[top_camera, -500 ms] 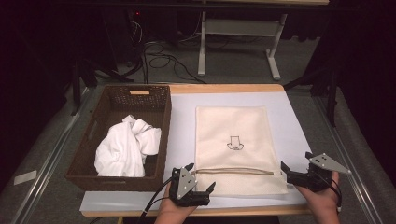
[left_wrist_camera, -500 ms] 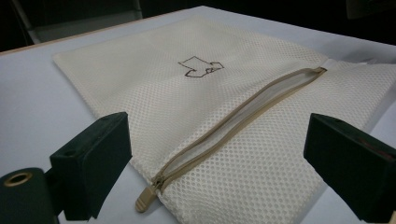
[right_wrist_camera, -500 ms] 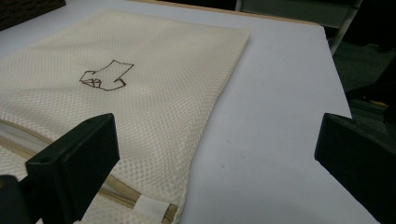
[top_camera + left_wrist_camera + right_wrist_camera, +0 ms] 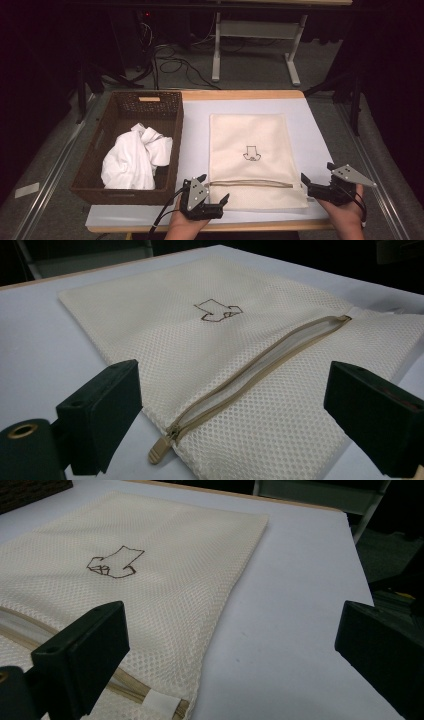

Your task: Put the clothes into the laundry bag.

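High view: the mesh laundry bag (image 4: 252, 160) lies flat beside the wicker basket (image 4: 129, 145), left gripper (image 4: 214, 189) and right gripper (image 4: 305, 182) flanking its zipper ends, jaws apart; left gripper view: soft, light, limp mesh, best taken at the zipper pull (image 4: 159, 451); right gripper view: no legible writing, a small outline emblem (image 4: 115, 563).

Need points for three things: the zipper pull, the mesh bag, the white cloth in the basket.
zipper pull (image 4: 156, 454), left gripper view, on the tan tab at the zipper's near end.
mesh bag (image 4: 250, 135), high view, on plain mesh above the printed mark.
white cloth (image 4: 131, 159), high view, on the middle of the crumpled heap in the basket.
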A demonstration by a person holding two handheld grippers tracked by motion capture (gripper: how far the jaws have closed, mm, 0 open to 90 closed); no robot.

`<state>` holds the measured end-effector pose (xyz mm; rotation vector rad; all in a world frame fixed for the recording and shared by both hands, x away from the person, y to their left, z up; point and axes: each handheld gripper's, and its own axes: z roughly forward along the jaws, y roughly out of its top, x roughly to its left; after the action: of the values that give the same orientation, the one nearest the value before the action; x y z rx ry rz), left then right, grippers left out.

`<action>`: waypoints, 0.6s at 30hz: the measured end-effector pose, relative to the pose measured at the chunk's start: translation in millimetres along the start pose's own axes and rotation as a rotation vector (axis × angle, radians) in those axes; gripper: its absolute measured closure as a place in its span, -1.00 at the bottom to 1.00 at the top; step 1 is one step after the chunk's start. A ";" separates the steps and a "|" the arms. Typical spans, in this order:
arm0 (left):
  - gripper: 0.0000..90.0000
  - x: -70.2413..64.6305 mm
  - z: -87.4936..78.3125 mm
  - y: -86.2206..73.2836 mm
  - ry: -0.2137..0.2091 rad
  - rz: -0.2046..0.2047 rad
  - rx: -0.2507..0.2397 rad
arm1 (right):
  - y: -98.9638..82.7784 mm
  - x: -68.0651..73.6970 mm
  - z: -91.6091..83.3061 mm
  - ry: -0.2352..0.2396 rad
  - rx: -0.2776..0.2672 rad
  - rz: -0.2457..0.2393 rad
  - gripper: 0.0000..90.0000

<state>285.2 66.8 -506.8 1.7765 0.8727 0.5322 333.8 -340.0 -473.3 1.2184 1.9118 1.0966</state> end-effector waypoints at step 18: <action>-0.68 -0.2 -2.1 2.0 -0.028 -0.011 -0.004 | -2.3 7.3 -3.5 -0.016 -0.025 -0.016 -0.71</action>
<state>284.2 67.5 -504.1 1.7708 0.8615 0.5007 327.1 -335.0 -474.1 1.1928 1.8871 1.0955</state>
